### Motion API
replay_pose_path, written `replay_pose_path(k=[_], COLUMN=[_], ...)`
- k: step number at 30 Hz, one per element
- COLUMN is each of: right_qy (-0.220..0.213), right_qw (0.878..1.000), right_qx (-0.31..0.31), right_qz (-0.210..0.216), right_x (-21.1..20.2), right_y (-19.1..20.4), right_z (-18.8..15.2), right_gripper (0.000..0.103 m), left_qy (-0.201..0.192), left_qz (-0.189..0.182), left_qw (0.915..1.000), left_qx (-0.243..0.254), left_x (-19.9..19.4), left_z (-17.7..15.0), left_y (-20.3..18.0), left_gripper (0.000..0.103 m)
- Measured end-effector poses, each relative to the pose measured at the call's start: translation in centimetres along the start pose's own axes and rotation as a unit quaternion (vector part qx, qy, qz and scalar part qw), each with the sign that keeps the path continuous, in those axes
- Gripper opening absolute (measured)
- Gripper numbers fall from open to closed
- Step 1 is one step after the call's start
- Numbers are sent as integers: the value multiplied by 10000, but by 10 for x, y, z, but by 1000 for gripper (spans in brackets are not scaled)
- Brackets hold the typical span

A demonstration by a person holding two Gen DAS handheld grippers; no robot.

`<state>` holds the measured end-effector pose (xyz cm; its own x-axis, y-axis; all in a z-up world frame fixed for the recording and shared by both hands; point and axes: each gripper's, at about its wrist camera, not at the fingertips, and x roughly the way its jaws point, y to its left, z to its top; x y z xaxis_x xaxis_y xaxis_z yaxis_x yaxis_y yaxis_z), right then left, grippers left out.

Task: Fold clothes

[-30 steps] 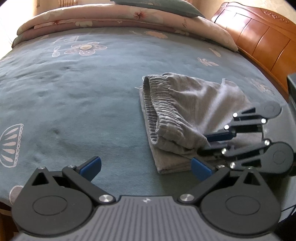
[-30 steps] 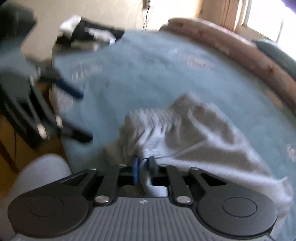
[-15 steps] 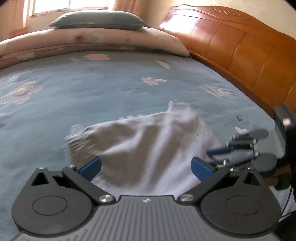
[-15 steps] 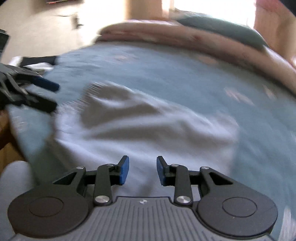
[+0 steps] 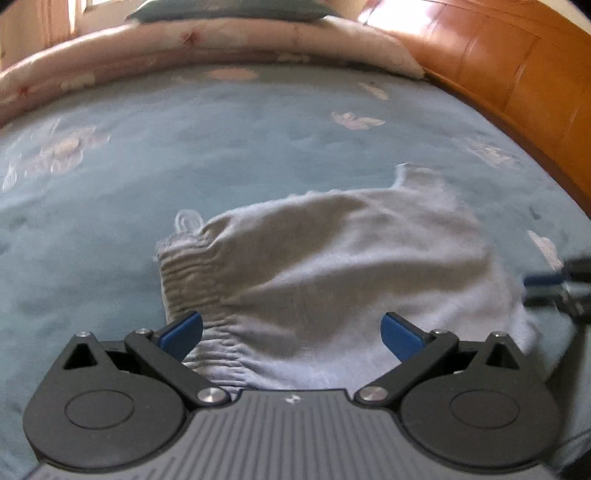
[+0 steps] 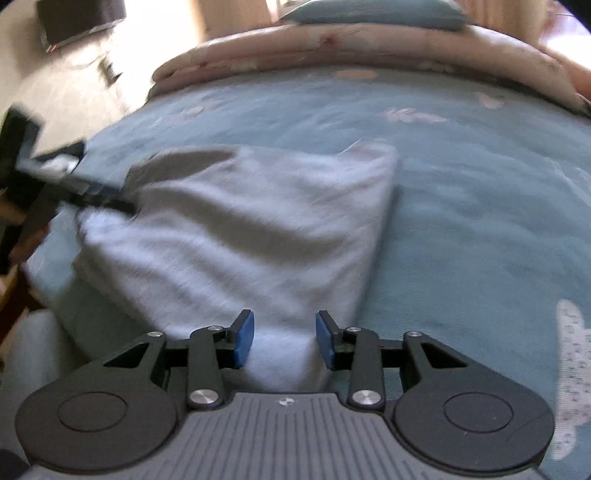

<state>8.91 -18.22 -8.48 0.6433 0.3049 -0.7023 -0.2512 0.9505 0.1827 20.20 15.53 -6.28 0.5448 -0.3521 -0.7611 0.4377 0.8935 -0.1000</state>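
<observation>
Grey shorts (image 5: 332, 266) lie folded on the blue bedspread (image 5: 184, 147), elastic waistband (image 5: 192, 277) at the left in the left wrist view. My left gripper (image 5: 291, 326) hangs open wide over the near edge of the shorts, one blue pad by the waistband, neither pressing. My right gripper (image 6: 285, 332) stands at the other end of the shorts (image 6: 240, 236); its jaws are opening, with a fold of grey cloth lying between the pads, which do not press on it. Each gripper shows blurred in the other's view: right gripper (image 5: 554, 288), left gripper (image 6: 92, 195).
A rolled pink floral quilt (image 5: 221, 48) and a teal pillow (image 6: 373, 13) lie along the far side of the bed. A wooden bed board (image 5: 517, 74) runs along the right. The near edge of the bed drops off at the left (image 6: 37, 266).
My right gripper has let go of the grey cloth and spread its jaws. Both grippers have swung around the shorts, which now lie flatter. The left gripper's jaws stay wide.
</observation>
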Motion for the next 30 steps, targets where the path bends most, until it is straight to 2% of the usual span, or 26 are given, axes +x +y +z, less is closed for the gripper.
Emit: replay_pose_path(k=[4,7,9,13,15,17,19,22,24,27,30], right_qy=[-282,-354,-365,-296,-295,-296,-271,-199,-202,-257,-311], right_qw=[9983,9957,9935,9923,9917,9861,9771,9666,9691,9720,9729], right_qx=[-166,-594,-882,-1017,-1105,-1521,-1982,-2372,-2302,-2207,-2166], right_qz=[-488,-615,-624,-644,-596,-601,-728,-950,-868,-768,-751], right_x=[-15,-27,-34,-34,-33,-30,-25,-14,-13,-15,-17], right_y=[-7,2,9,13,17,29,40,51,52,51,49], right_z=[1,-11,-23,-37,-43,-50,-57,-65,-66,-67,-68], right_gripper=[51,59,67,69,69,73,77,77,77,79,80], left_qy=[-94,-91,-71,-63,-3,22,-6,-92,-115,-63,-174], left_qz=[-147,-242,-343,-380,-314,-309,-202,309,584,756,906], left_qw=[9994,9962,9916,9777,9736,9704,9651,9525,9452,9321,9184], left_qx=[315,830,1247,2066,2263,2395,2612,3029,3210,3542,3847], left_x=[-13,-16,-17,-9,-2,0,3,12,19,31,38], left_z=[4,1,-6,-26,-34,-41,-48,-57,-61,-66,-69], left_y=[-25,-58,-83,-130,-145,-154,-163,-174,-180,-189,-200], left_gripper=[102,102,102,102,102,102,102,102,102,102,102])
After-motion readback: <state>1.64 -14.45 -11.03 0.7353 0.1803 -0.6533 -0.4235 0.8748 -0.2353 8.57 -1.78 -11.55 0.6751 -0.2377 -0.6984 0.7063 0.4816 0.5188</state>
